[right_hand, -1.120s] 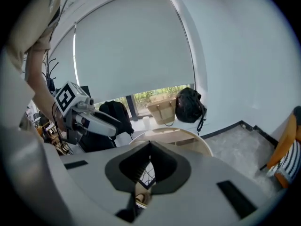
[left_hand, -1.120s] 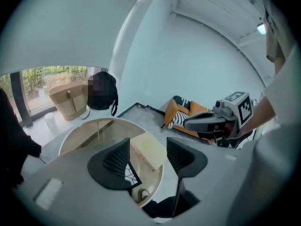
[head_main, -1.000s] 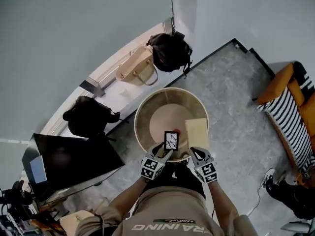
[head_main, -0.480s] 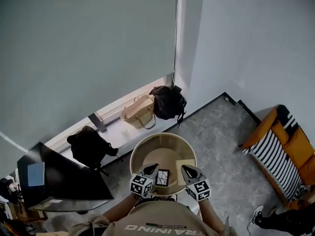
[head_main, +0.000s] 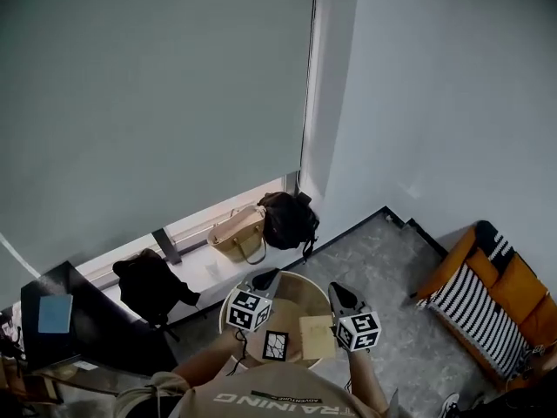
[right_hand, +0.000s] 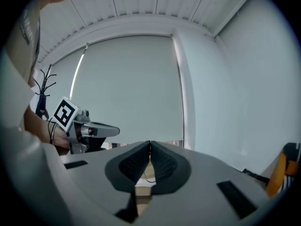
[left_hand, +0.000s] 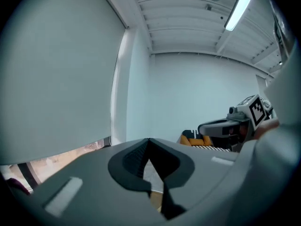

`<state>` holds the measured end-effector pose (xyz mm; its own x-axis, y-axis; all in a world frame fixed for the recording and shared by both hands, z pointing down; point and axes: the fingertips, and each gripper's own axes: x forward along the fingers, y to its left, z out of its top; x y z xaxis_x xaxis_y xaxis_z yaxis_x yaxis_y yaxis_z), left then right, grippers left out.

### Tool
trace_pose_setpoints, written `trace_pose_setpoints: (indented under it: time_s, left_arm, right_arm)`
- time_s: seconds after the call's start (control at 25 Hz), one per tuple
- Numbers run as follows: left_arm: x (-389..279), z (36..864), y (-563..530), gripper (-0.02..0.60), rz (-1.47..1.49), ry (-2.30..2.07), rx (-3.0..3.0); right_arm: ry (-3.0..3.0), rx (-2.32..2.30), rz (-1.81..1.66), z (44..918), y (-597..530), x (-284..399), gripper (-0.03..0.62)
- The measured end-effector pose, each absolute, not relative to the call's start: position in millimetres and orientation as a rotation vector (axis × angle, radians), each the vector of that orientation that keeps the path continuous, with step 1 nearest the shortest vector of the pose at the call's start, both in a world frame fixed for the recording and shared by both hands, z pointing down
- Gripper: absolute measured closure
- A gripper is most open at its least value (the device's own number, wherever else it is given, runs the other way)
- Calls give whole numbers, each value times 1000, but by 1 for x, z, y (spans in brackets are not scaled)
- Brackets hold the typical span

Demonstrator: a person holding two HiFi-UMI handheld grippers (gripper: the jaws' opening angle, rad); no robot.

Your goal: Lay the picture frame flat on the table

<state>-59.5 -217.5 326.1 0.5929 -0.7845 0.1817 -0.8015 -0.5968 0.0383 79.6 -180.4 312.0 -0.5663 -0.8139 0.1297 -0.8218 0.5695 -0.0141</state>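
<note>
The picture frame (head_main: 276, 345) appears to lie flat on the round table (head_main: 294, 307), at the edge nearest the person, with a tan pad (head_main: 317, 336) just beside it on the right. The 2 grippers hang above the table, clear of the frame. The left gripper (left_hand: 149, 139) and the right gripper (right_hand: 150, 142) both have their jaws closed together on nothing.

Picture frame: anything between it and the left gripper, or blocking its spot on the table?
Nothing visible. The picture frame is already on the table; a tan pad lies beside it. The left gripper is shut and empty.
</note>
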Motion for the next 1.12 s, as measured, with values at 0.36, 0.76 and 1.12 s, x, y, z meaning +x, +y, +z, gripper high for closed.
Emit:
trace_pose_setpoints:
  time_s: [0.36, 0.76, 1.12]
  left_arm:
    - [-53, 330, -220, 574, 279, -1343, 2671]
    - [-53, 341, -206, 574, 285, -1295, 2653]
    - [-64, 330, -200, 574, 244, -1329, 2636]
  right_arm:
    - [-2684, 1430, 34, 293, -172, 78, 588]
    - [-2697, 1312, 47, 300, -159, 53, 588]
    - [-2704, 1236, 76, 305, -156, 41, 588]
